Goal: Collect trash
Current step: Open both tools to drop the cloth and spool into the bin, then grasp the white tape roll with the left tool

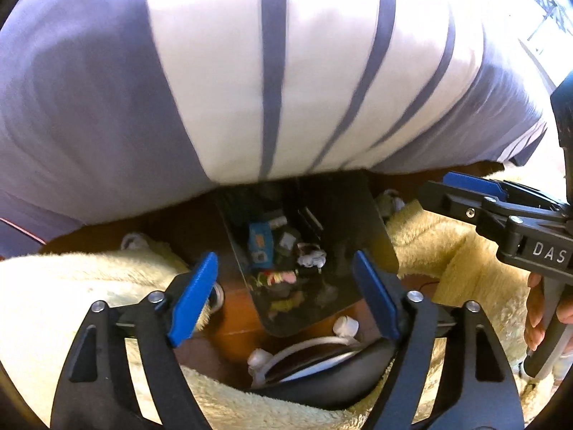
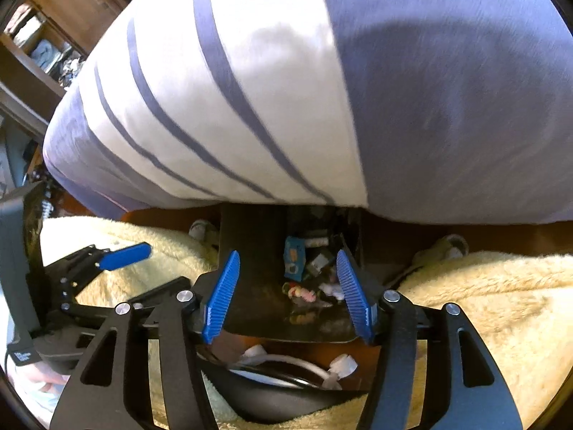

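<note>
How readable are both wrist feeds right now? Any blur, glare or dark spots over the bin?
Left wrist view: the purple-and-white striped bedding is motion-smeared and its white panel nearly blown out; the dark trash bin below sits in its shadow, contents dim but legible. Right wrist view: same smear on the bedding, bin interior murky, fisheye bending the edges.

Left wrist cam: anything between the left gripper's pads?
Nothing held. The left gripper is open; through the gap shows the dark trash bin with wrappers inside, below.
</note>
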